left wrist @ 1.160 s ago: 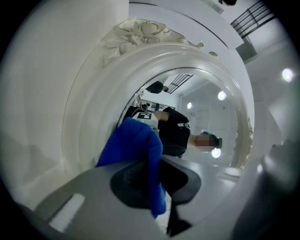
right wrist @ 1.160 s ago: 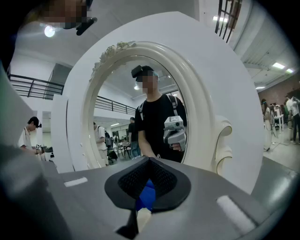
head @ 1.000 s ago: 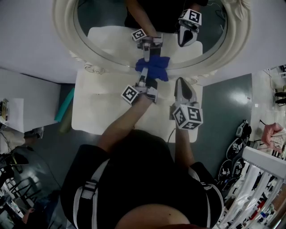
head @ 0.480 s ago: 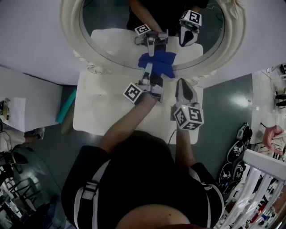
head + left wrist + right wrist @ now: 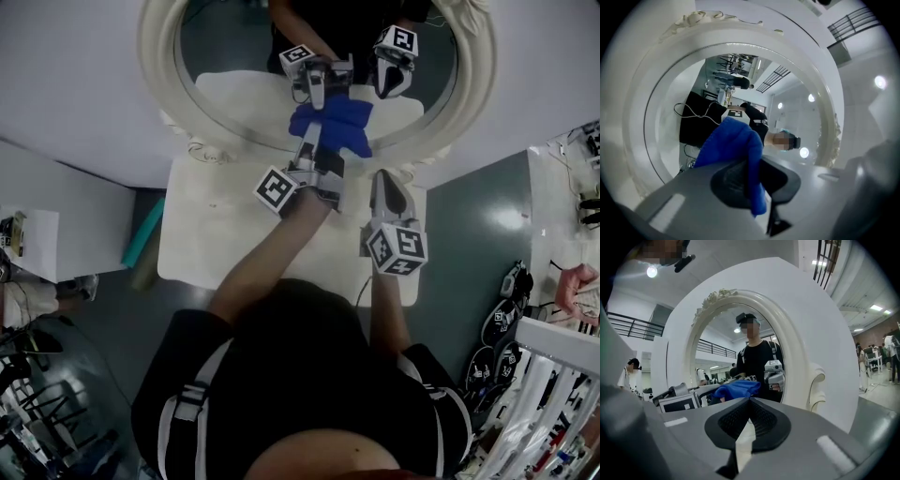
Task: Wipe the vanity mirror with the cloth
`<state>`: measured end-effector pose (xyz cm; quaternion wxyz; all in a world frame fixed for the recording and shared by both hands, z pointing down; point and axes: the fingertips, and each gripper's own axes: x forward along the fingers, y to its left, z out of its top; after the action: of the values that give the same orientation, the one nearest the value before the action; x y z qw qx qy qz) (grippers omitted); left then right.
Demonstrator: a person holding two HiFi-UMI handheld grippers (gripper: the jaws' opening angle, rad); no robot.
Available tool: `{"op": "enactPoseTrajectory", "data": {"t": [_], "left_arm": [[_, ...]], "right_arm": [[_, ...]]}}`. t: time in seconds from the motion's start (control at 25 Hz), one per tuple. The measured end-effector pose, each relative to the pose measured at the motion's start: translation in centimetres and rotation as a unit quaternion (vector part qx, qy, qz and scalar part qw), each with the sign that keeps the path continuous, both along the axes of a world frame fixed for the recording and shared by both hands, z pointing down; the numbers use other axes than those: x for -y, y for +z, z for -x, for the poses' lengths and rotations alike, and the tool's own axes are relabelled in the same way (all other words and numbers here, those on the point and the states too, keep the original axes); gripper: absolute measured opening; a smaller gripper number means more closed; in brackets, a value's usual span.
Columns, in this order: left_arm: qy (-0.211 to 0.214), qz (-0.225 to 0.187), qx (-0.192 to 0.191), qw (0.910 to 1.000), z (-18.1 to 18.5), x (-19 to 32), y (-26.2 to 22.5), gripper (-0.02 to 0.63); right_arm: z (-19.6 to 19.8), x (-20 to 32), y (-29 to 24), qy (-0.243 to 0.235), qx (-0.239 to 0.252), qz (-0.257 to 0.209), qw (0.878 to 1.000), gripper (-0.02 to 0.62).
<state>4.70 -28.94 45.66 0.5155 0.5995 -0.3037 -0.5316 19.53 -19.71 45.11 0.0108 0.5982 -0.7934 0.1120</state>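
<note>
Left gripper (image 5: 312, 148) clamped on blue cloth (image 5: 339, 129), cloth against mirror (image 5: 234, 56) glass | right gripper (image 5: 384, 176) jaws together, empty, above table (image 5: 206, 234)

Mirror (image 5: 153, 84): upright at the table's (image 5: 211, 248) far edge, facing the person.
Cloth (image 5: 339, 127): against the lower glass, in the fingers of the left gripper (image 5: 314, 142).
Right gripper (image 5: 382, 176): right of the left, over the table, near the mirror's frame.

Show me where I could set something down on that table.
The table is bare on its left, between the mirror frame and the near edge. Middle and right are crowded: the left claw holds the blue cloth at the glass, the right claw hangs beside it.
</note>
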Motion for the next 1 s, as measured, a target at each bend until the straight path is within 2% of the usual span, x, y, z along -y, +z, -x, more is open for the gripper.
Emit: {"op": "enactPoseTrajectory", "data": {"t": [0.36, 0.52, 1.0], "left_arm": [[0.008, -0.051, -0.018, 0.9985, 0.3, -0.1, -7.3, 0.038], [0.007, -0.084, -0.003, 0.9965, 0.2, 0.0, -11.3, 0.038], [0.003, -0.082, -0.017, 0.9965, 0.5, -0.4, -14.8, 0.038]], "right_arm": [[0.1, -0.6, -0.4, -0.002, 0.002, -0.008, 1.000, 0.000], [0.3, -0.6, -0.5, -0.002, 0.004, -0.009, 1.000, 0.000], [0.3, -1.6, 0.5, 0.003, 0.007, -0.014, 1.000, 0.000]]}}
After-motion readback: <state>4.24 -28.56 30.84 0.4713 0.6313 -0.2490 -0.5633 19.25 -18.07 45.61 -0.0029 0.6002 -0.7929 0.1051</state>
